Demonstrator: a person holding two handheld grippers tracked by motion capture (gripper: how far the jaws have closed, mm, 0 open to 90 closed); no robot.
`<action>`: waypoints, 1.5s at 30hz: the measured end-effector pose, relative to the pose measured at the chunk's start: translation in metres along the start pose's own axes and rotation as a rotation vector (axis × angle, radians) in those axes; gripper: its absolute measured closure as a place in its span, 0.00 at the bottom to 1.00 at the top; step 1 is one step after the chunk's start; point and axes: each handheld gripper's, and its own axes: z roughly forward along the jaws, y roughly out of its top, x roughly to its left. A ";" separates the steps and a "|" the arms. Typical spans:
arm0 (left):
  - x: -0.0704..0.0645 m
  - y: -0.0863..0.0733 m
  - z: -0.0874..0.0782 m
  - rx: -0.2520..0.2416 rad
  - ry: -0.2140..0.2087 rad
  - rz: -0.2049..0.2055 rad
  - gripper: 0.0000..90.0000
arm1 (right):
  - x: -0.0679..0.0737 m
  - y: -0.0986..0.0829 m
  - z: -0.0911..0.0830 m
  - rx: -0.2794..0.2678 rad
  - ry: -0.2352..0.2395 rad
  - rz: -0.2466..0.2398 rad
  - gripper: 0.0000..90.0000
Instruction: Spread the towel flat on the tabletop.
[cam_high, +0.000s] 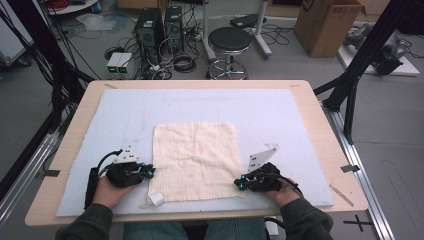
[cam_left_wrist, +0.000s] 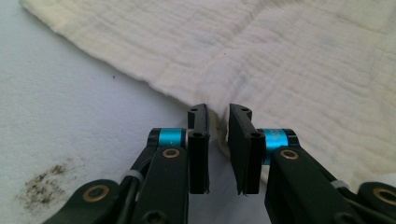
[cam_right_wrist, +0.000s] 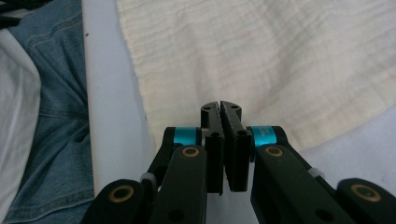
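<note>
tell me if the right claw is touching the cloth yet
Touching. In the right gripper view the right claw has its jaws pressed together on the corner of the cream cloth, no gap showing.

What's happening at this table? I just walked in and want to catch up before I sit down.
A person seated at the table works a cream cloth with a gripper in each hand. The cloth lies spread flat on a pale blue mat. The left gripper is at the cloth's left edge near the front corner, jaws a little apart with the edge between them. The right gripper is at the front right corner, jaws closed, though whether they pinch the fabric is unclear.
</note>
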 end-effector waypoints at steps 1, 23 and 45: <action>0.001 -0.001 -0.001 -0.001 0.002 0.000 0.86 | 0.000 -0.001 0.000 -0.001 0.009 0.003 0.98; 0.007 0.001 -0.011 -0.086 -0.035 -0.065 0.74 | -0.015 -0.001 -0.012 -0.143 -0.022 0.113 0.67; 0.006 0.008 -0.012 -0.096 -0.052 -0.079 0.62 | -0.029 0.004 -0.020 -0.196 -0.131 0.210 0.40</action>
